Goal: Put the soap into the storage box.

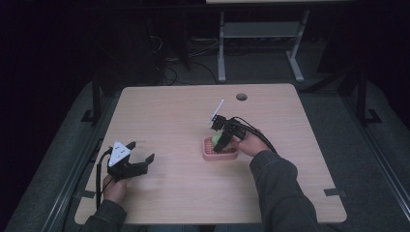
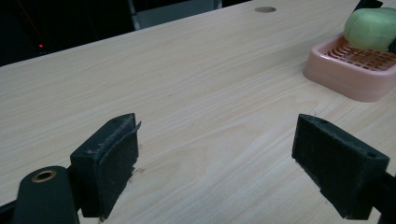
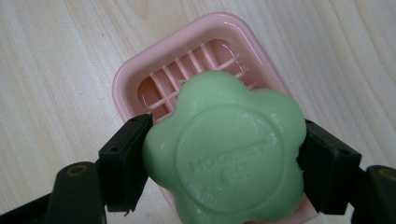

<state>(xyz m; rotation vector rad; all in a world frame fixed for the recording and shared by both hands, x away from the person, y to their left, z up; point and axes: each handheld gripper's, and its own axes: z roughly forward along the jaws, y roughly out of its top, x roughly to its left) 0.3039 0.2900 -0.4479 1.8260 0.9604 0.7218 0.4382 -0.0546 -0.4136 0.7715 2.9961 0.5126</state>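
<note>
A pink soap dish (image 1: 211, 153) (image 2: 348, 70) (image 3: 187, 51) with a slotted grid floor sits on the wooden table right of centre. My right gripper (image 1: 221, 141) (image 3: 224, 156) is shut on a green flower-shaped soap (image 1: 221, 142) (image 2: 371, 29) (image 3: 226, 149), which hangs just over the dish. Both black jaws press the soap's sides. Whether the soap touches the grid I cannot tell. My left gripper (image 1: 140, 152) (image 2: 217, 163) stands open low over the table at the front left, nothing between its jaws.
The light wooden table (image 1: 183, 111) has a round cable hole (image 1: 241, 96) (image 2: 265, 9) near its far edge. Behind it stand a grey desk frame (image 1: 261, 34) and cables on a dark floor. Bare wood lies between the two grippers.
</note>
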